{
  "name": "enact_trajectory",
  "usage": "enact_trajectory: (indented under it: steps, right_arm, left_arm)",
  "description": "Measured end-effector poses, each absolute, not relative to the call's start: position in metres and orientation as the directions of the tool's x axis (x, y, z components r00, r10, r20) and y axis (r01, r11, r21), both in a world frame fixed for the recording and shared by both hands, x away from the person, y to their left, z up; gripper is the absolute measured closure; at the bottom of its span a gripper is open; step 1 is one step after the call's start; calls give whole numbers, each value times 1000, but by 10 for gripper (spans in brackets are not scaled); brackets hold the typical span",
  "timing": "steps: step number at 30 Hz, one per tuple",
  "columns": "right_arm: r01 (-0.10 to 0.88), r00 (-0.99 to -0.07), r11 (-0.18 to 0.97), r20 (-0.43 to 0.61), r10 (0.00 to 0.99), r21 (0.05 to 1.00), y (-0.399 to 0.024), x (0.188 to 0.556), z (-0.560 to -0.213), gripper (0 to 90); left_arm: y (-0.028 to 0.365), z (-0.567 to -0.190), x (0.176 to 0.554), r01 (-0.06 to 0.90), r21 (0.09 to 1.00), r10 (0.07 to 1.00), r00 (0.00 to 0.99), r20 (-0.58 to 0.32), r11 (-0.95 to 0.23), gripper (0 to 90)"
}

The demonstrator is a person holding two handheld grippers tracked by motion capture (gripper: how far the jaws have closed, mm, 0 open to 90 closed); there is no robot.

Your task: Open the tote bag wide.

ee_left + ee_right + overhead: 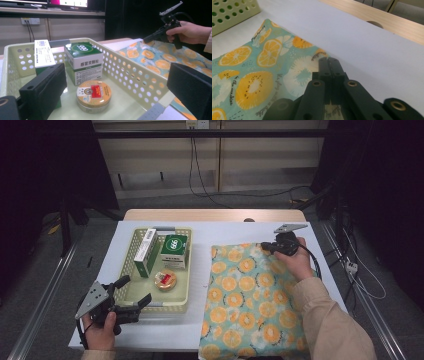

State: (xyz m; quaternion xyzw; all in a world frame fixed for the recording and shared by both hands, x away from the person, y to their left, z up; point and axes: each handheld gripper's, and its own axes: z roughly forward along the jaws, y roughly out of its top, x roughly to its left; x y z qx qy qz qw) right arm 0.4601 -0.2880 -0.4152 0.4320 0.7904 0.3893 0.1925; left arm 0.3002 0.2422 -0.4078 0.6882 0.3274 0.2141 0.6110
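The right gripper sits over the far edge of the teal cloth printed with orange slices, which lies flat on the right half of the white table. In the right gripper view its two black jaws are pressed tight together, right at the cloth's far edge — whether they've pinched any fabric between them I can't tell, since the tips cover that spot. From the left gripper view the same gripper hangs just above the cloth, held in a hand coming out of a beige sleeve.

The left gripper is down at the near left, at the near rim of the pale green perforated plastic basket. Its jaws stand wide apart with nothing between them — the view along them looks straight into the basket.

Inside the basket: a green-and-white box marked 999 standing at the far side, a taller narrow green-and-white box to its left, and a round gold tin with a red label nearer the front. The cloth and the basket sit side by side, a strip of bare table between them.
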Motion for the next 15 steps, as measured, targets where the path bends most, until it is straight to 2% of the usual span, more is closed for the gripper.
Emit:
enact_trajectory:
  steps: [15]
  right_arm:
    - [543,-447,286,-16,894,790,-320,501,-401,900]
  left_arm:
    - [238,-408,301,196,980,708,696,-116,-31,24]
